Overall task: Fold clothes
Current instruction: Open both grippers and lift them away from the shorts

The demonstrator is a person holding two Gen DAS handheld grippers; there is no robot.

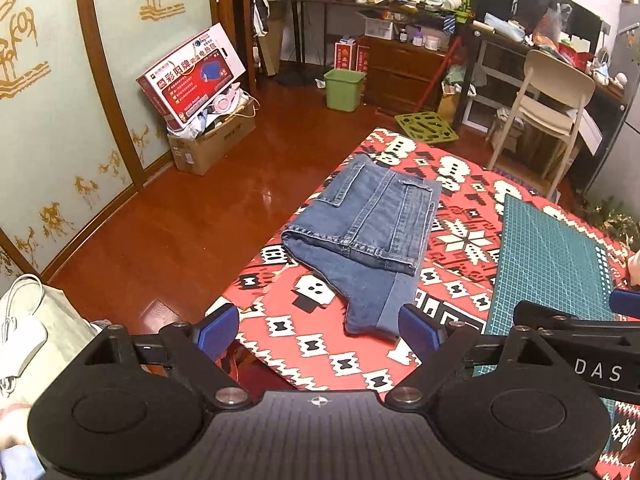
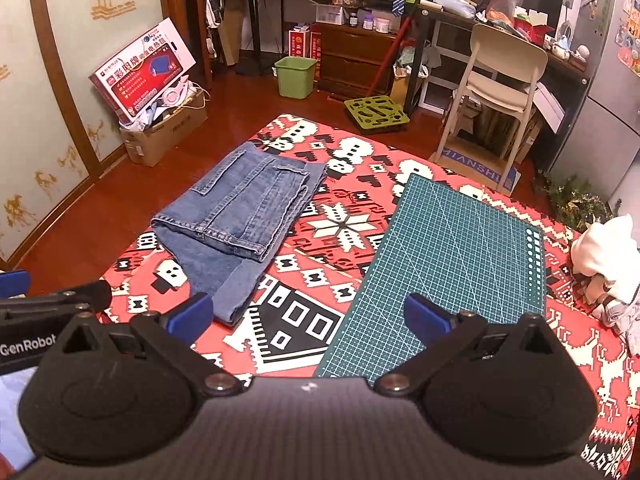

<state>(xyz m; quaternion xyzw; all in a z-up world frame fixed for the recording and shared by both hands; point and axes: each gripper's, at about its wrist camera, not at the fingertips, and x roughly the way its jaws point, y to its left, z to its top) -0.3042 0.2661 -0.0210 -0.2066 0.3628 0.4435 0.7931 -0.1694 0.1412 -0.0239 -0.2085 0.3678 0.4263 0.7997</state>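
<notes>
Folded blue denim shorts (image 1: 368,232) (image 2: 244,216) lie flat on the red patterned tablecloth (image 1: 320,332) (image 2: 348,216), near the table's left edge. My left gripper (image 1: 320,330) hovers open just in front of the denim's near end, holding nothing. My right gripper (image 2: 308,318) is open too, to the right of the denim, above the border between the cloth and a green cutting mat (image 2: 460,256) (image 1: 556,256). A heap of white and grey clothes (image 2: 608,268) sits at the table's right edge. The right gripper's arm shows in the left wrist view at the right.
Off the table's left edge is a red-brown wooden floor (image 1: 180,216). A cardboard box (image 2: 160,136), a green bin (image 2: 296,76), a green footboard (image 2: 376,114) and a beige chair (image 2: 496,92) stand beyond the table. Cluttered desks line the back wall.
</notes>
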